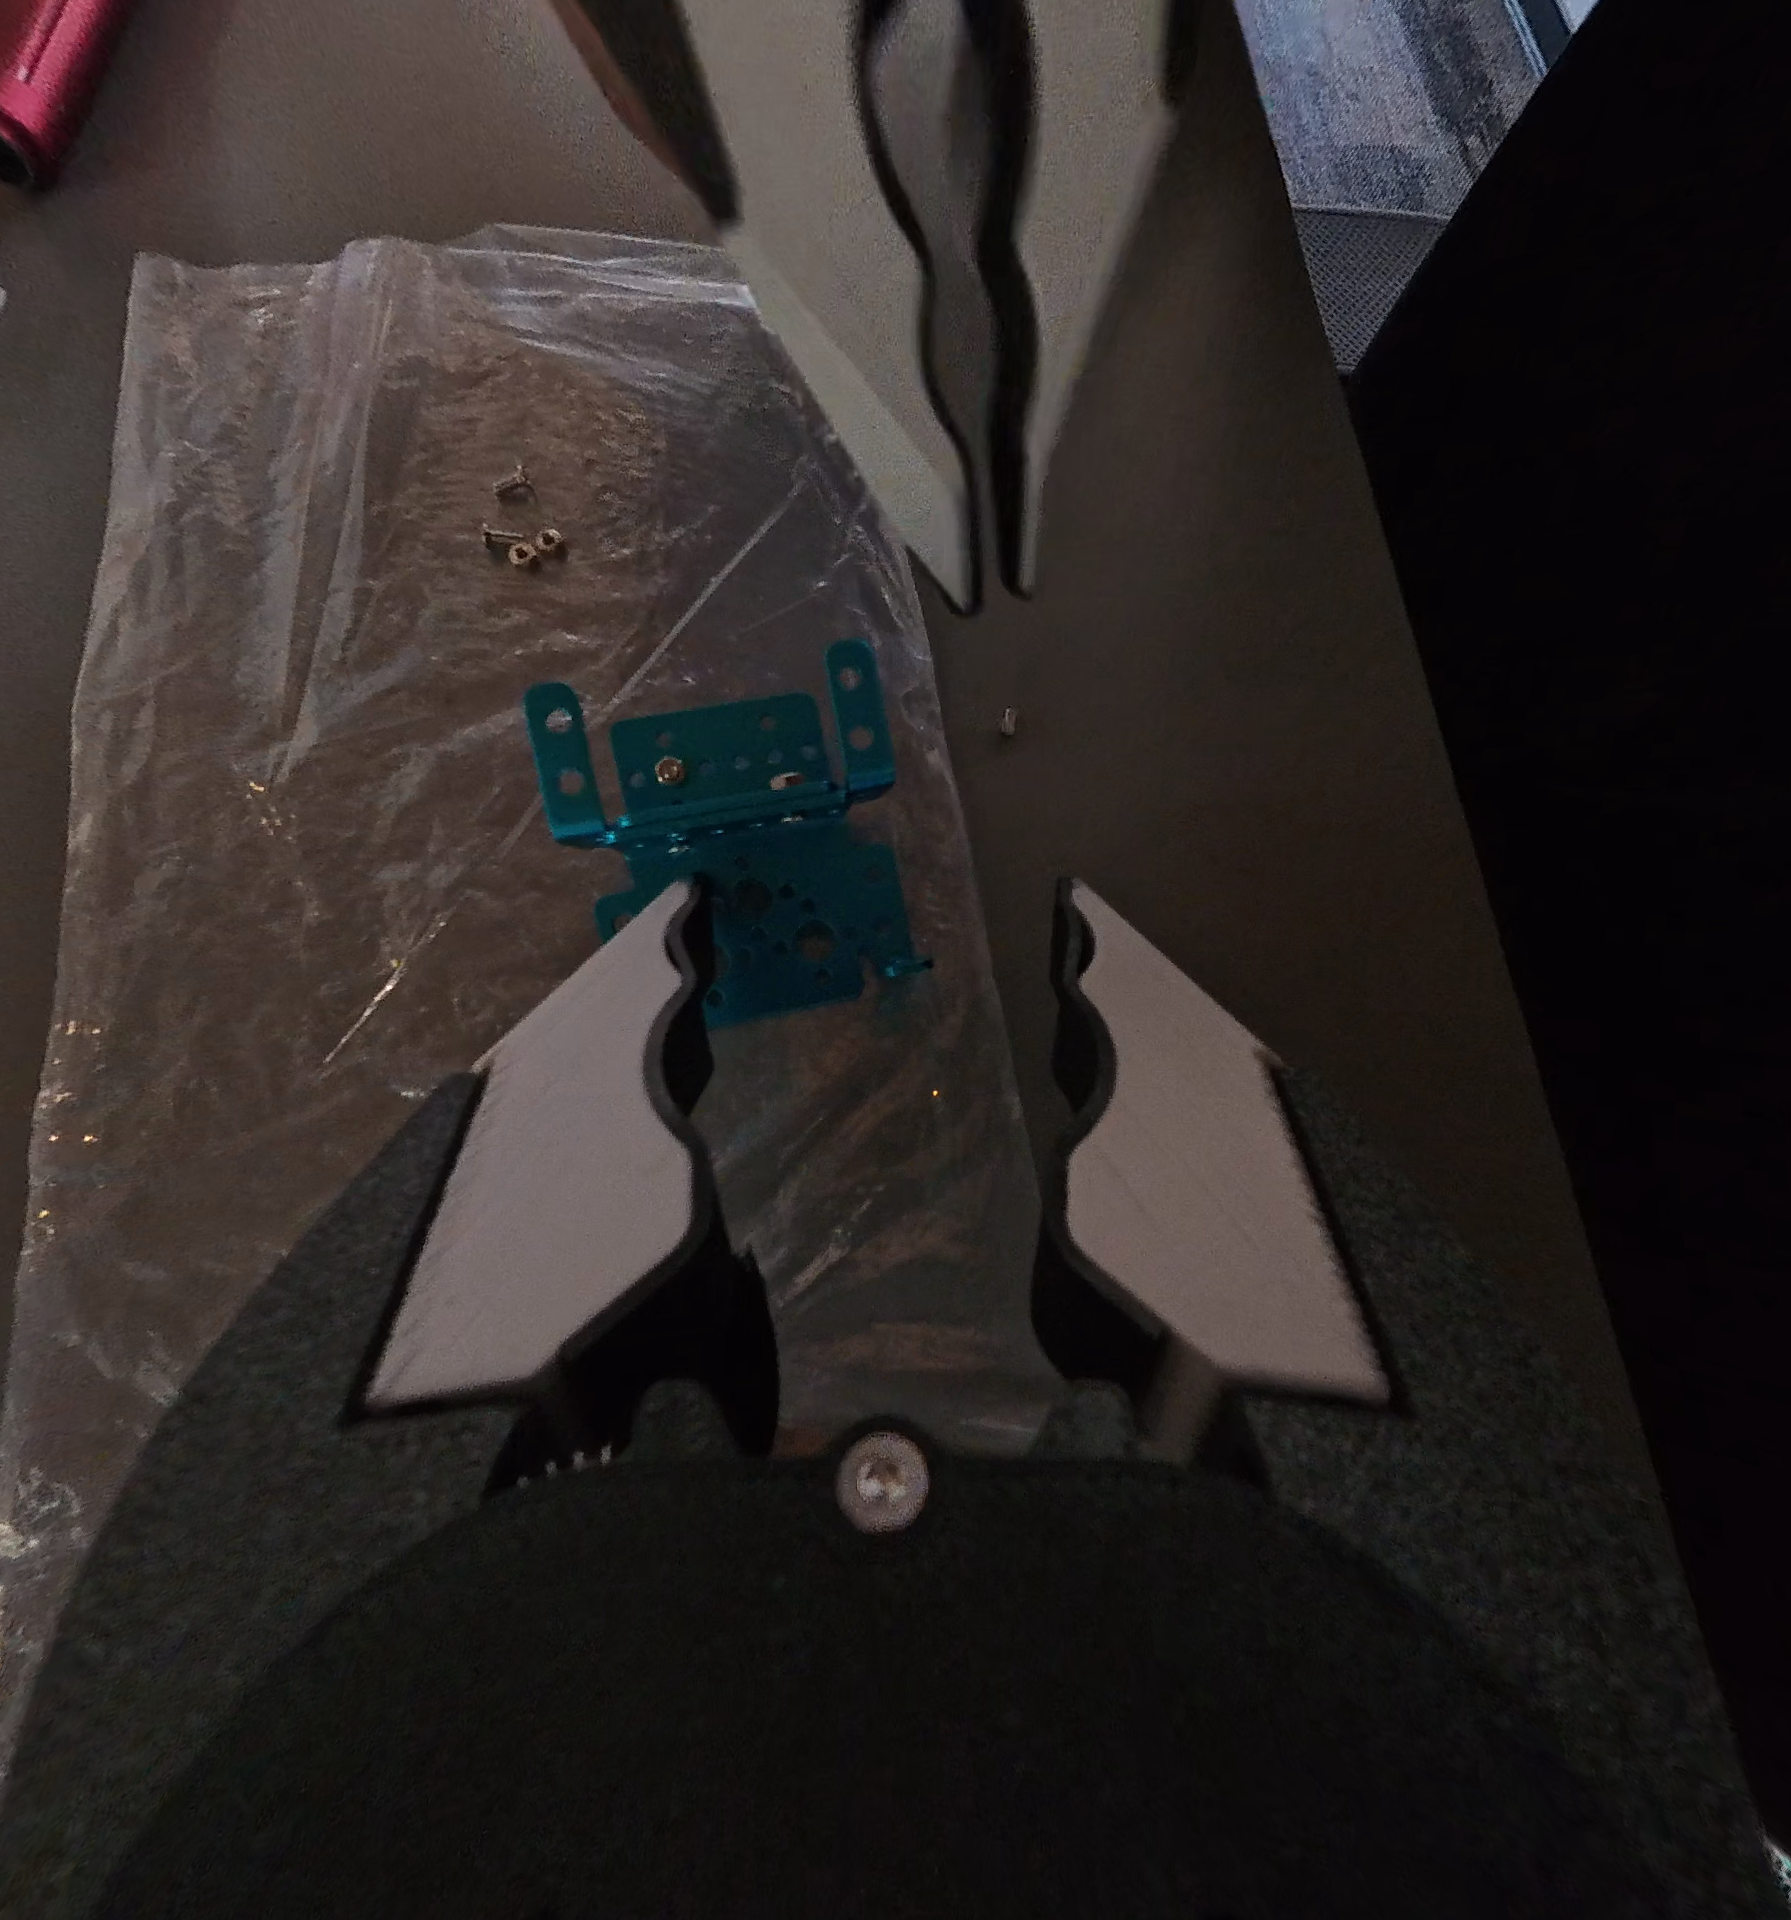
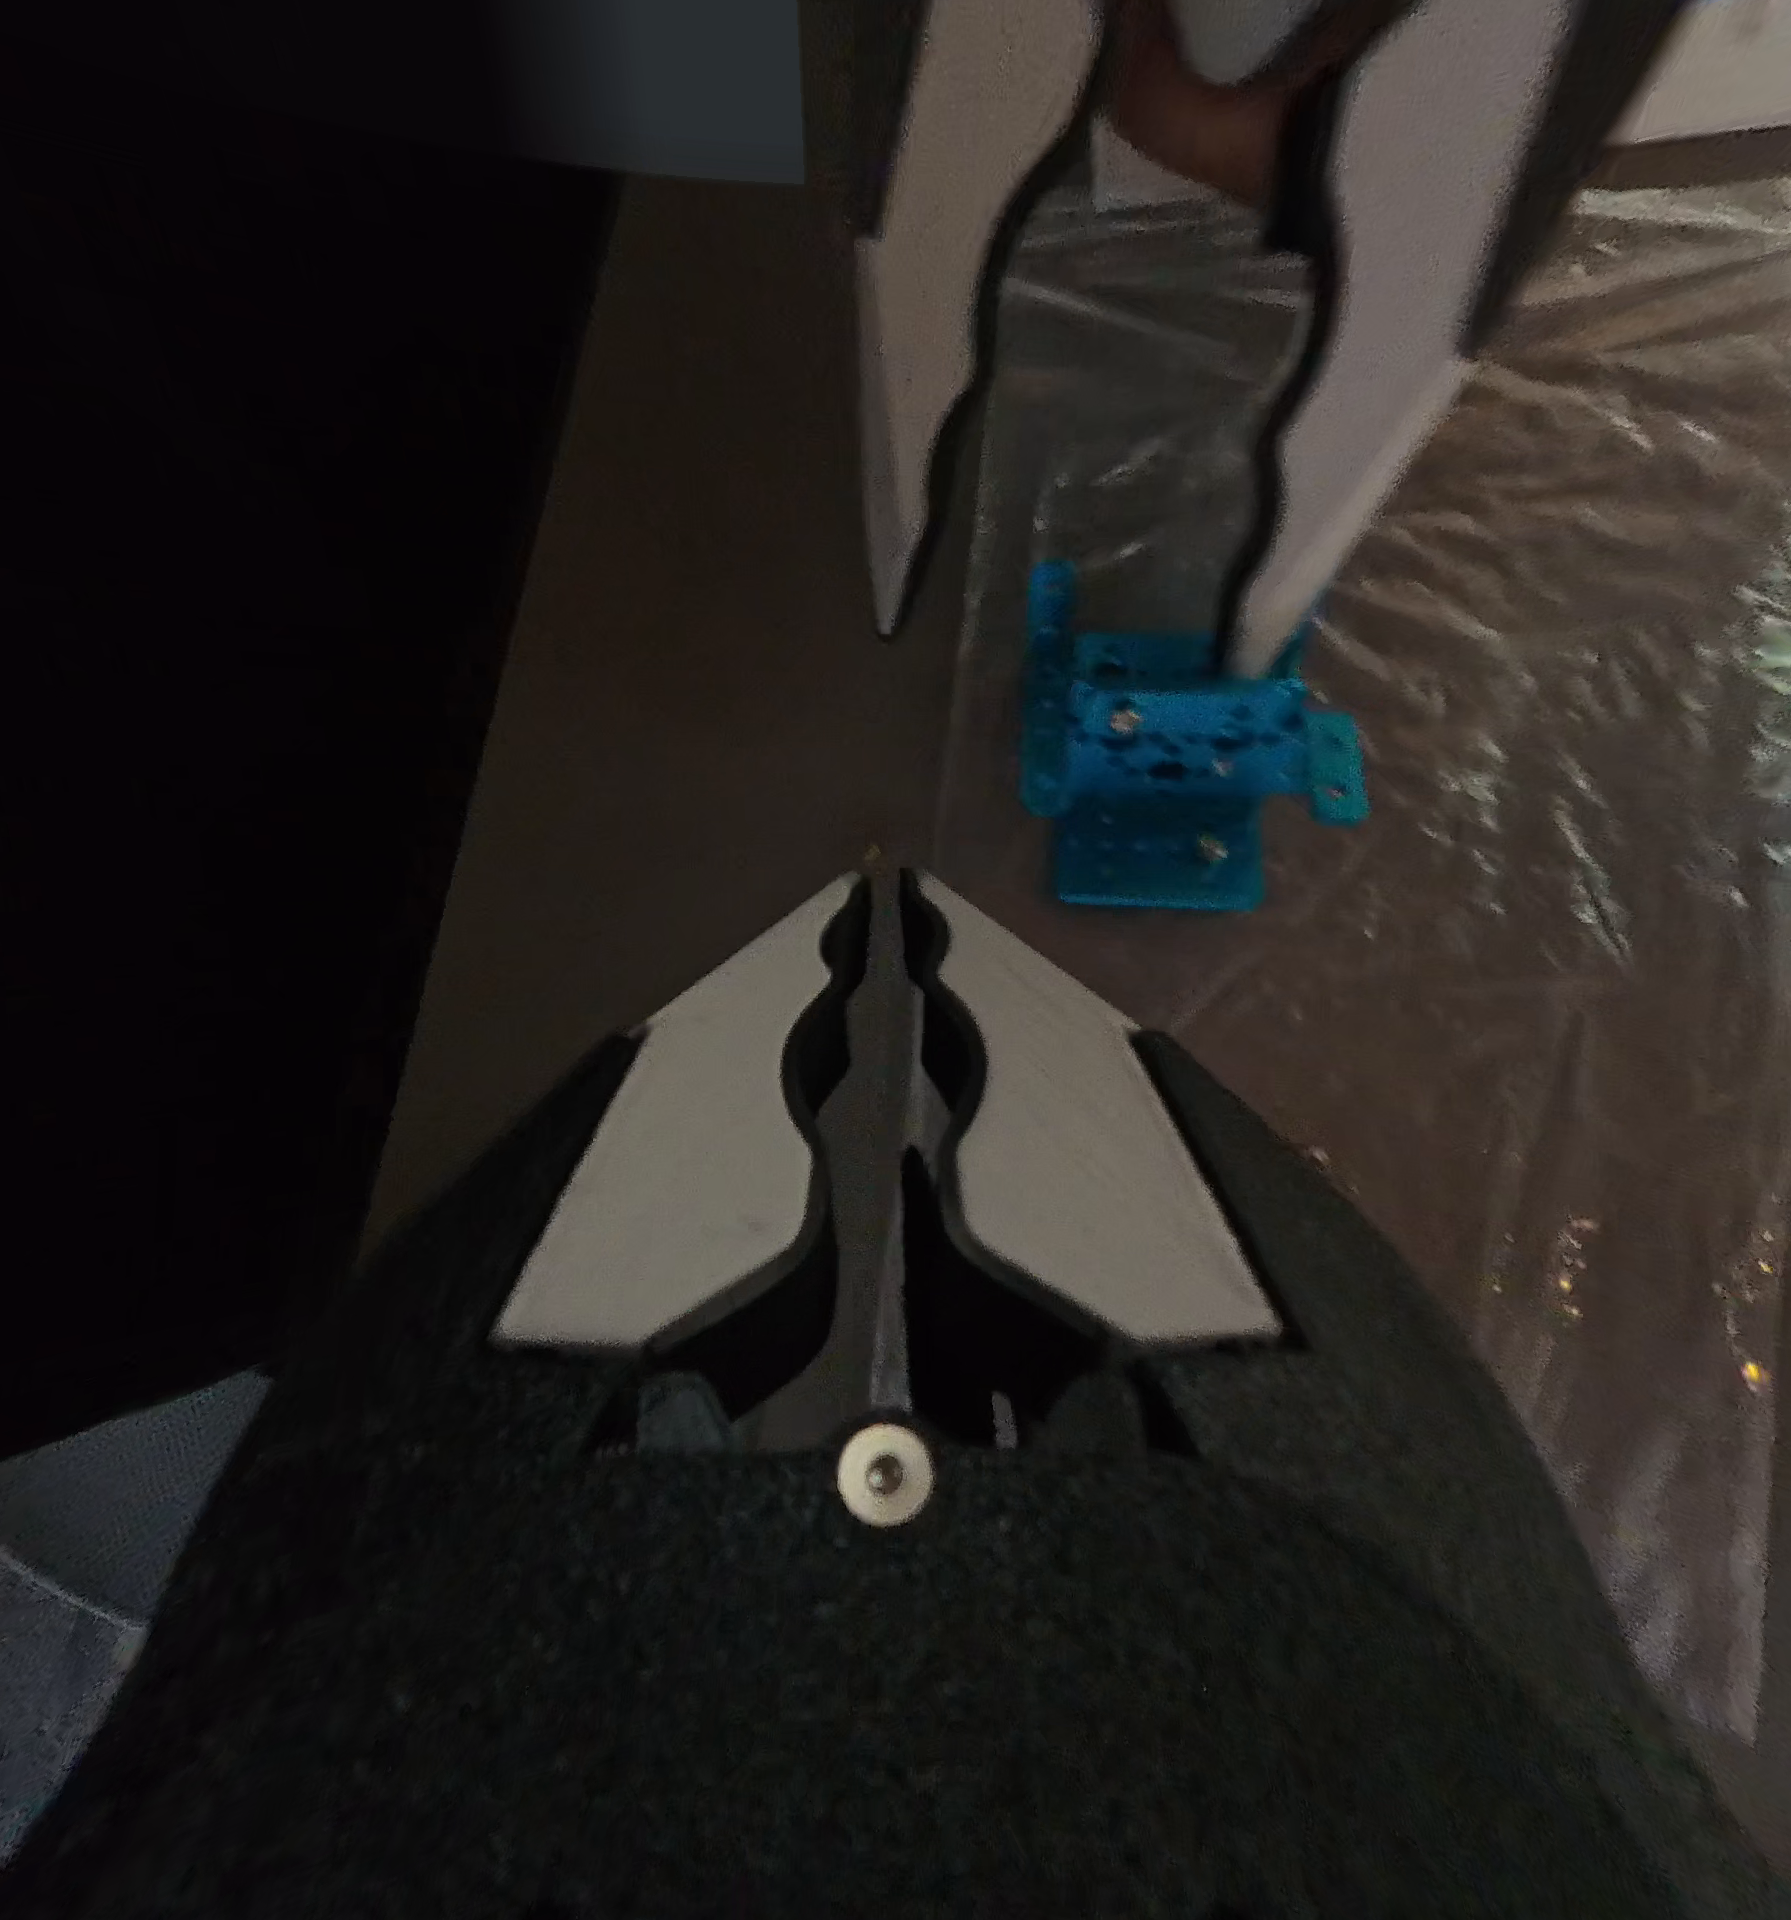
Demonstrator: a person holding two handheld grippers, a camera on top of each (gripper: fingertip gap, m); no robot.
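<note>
A blue metal bracket assembly (image 1: 756, 821) with many holes lies on a clear plastic bag (image 1: 351, 831) on a dark table. My left gripper (image 1: 878, 891) is open, and one fingertip (image 1: 685, 896) rests on the bracket's flat plate. The other fingertip is over bare table. My right gripper (image 2: 886, 878) is shut with nothing visible between its tips, over bare table beside the bag. A tiny screw (image 1: 1008, 720) lies just ahead of its tips (image 1: 997, 594). In the right wrist view the bracket (image 2: 1182, 769) sits under the left gripper (image 2: 1073, 644).
Loose screws and nuts (image 1: 525, 530) lie on the bag beyond the bracket. A pink cylinder (image 1: 18, 83) lies at the far left. The table edge (image 1: 1390, 582) runs along the right, with a dark drop beyond; it also shows at the left of the right wrist view (image 2: 517, 675). The tips of one gripper are about 6 cm away from the tips of the other. Both grippers' tips are roughly 25 cm from the pink cylinder (image 1: 18, 83).
</note>
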